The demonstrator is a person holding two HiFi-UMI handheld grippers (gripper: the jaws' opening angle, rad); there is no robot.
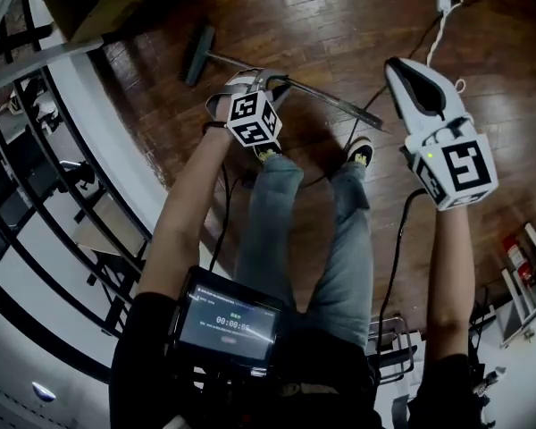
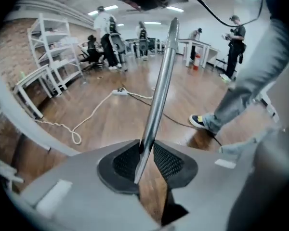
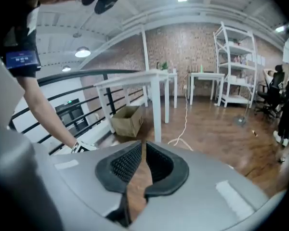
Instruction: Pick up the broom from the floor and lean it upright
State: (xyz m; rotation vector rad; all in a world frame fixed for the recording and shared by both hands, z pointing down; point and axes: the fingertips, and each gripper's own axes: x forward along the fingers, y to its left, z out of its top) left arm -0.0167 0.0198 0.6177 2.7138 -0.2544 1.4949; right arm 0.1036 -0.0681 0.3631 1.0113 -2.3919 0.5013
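**Task progress at the grasp stage.** My left hand-held gripper [image 2: 145,154] is clamped on the broom [image 1: 326,95], a thin silver metal pole with a dark, flat brush head. In the left gripper view both ribbed black pads press the handle [image 2: 161,88] from either side. The pole runs up and away from the jaws to its free end near the top of that view.

In the head view the grip sits part-way along the pole. The brush head [image 1: 198,54] lies to the upper left over the dark wooden floor [image 1: 339,25], and the free end points right, towards my right hand-held gripper [image 3: 140,155]. That gripper is held apart from the pole. Its pads are almost together, with only a narrow slit between them and nothing in it.

*Done:* I judge the pick-up to be secured, since the pole is firmly held by one gripper.

*Not done:* The broom lies at a low slant across the head view, far from upright. I cannot tell whether the brush head touches the boards or hangs just above them.

*Left:* The handle has to be swung to vertical with the brush head down. The broom then has to be rested against a support and released. The black railing [image 1: 36,150] and the white ledge below it, at the left of the head view, look like the nearest candidates.
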